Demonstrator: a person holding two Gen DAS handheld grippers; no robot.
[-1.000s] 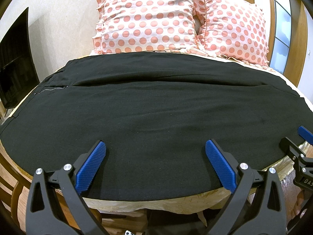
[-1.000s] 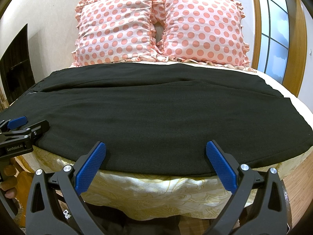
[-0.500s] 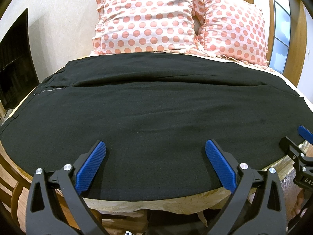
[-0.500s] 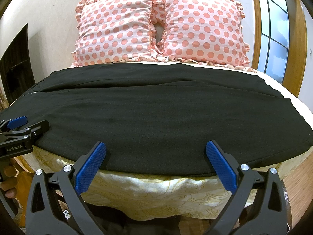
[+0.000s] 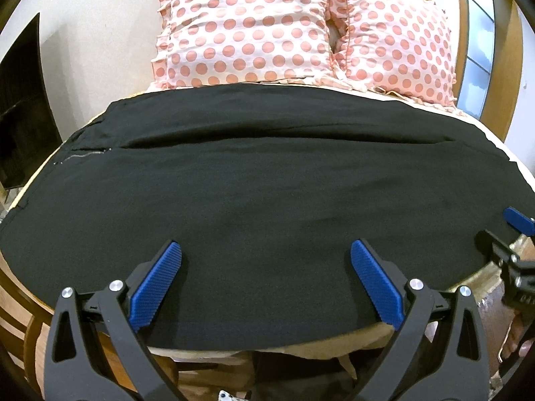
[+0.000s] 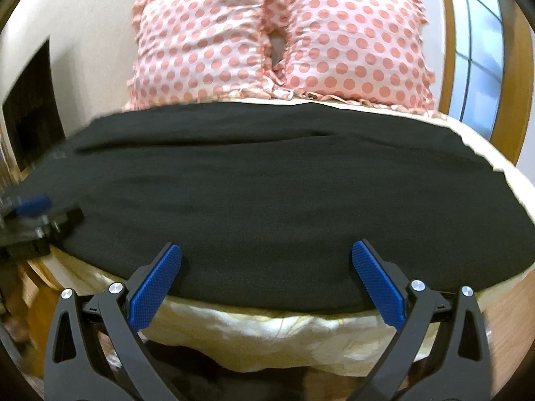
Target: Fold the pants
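Observation:
Black pants (image 5: pixel 267 180) lie flat across the bed, waist with a zip at the left, legs running right; they also fill the right wrist view (image 6: pixel 267 183). My left gripper (image 5: pixel 265 260) is open and empty, its fingertips over the pants' near edge. My right gripper (image 6: pixel 265 260) is open and empty, at the near edge further right. The right gripper shows at the right edge of the left wrist view (image 5: pixel 511 234). The left gripper shows blurred at the left of the right wrist view (image 6: pixel 36 217).
Two pink polka-dot pillows (image 5: pixel 247 26) (image 6: pixel 351 40) stand against the wall behind the pants. A cream bedsheet (image 6: pixel 267 330) hangs over the bed's front edge. A dark screen (image 5: pixel 20 107) stands at the left. A window with wooden frame (image 6: pixel 481 50) is at the right.
The right gripper has moved forward and lower toward the pants' near edge; its view is now blurred. The left gripper has hardly moved. Both stay open.

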